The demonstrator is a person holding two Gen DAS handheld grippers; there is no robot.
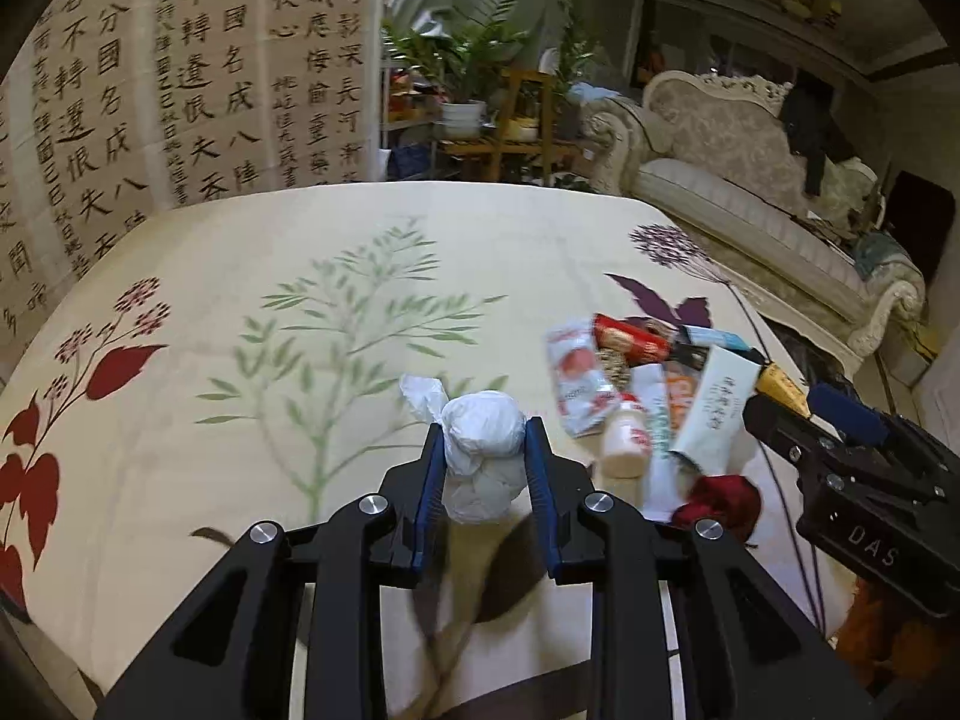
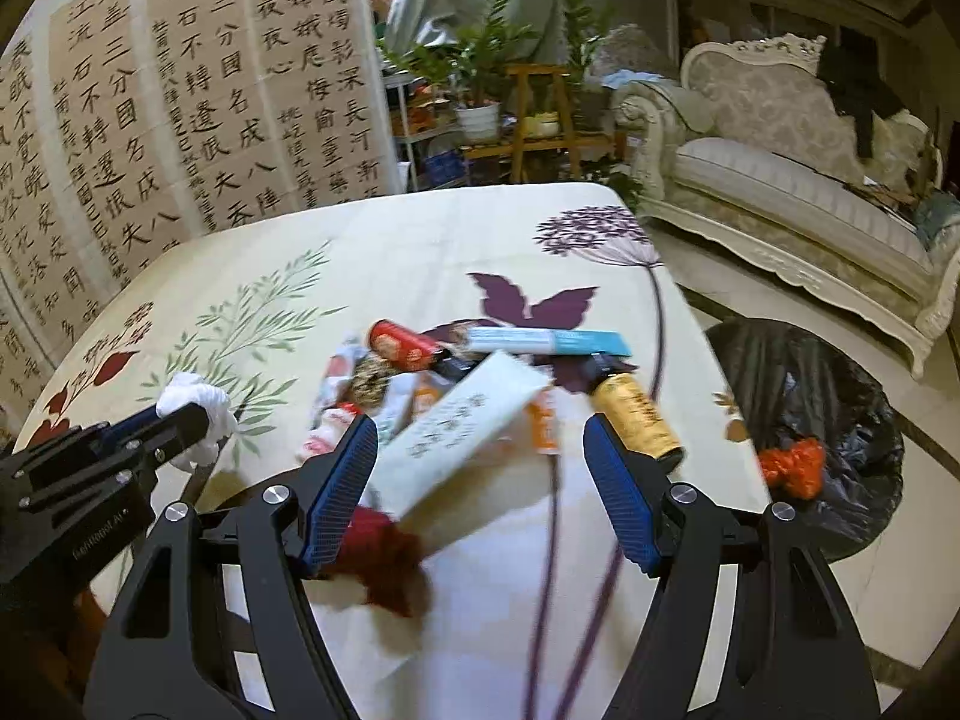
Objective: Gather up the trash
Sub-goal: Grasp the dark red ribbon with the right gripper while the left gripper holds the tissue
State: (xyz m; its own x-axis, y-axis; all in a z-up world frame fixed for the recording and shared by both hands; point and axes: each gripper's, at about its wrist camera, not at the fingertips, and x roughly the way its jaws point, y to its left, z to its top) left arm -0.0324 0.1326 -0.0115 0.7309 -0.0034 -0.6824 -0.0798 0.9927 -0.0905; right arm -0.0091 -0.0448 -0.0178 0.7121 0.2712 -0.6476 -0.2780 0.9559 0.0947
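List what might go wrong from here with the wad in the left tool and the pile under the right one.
1. The left tool pinches the soft white wad only near its tips; it may slip out before reaching the black bin bag.
2. The open right tool straddles the white tube; closing could knock the gold bottle off the table edge.

Bench (image 1: 420,228) cloth cream, printed with green leafy sprigs, dark red flowers at left, purple dandelion and leaves at right. Left tool (image 1: 485,450): black frame, blue pads, white tissue wad (image 1: 480,438) between them. Right tool (image 2: 480,456) same black and blue. Trash pile: white tube with dark lettering (image 2: 462,420), red can (image 2: 405,348), yellow-gold bottle (image 2: 639,417), teal-and-white box (image 2: 552,341), crumpled dark red scrap (image 2: 384,558). Black bin bag (image 2: 804,420) holding an orange-red lump. Beige wall scrolls with black calligraphy (image 1: 180,90).
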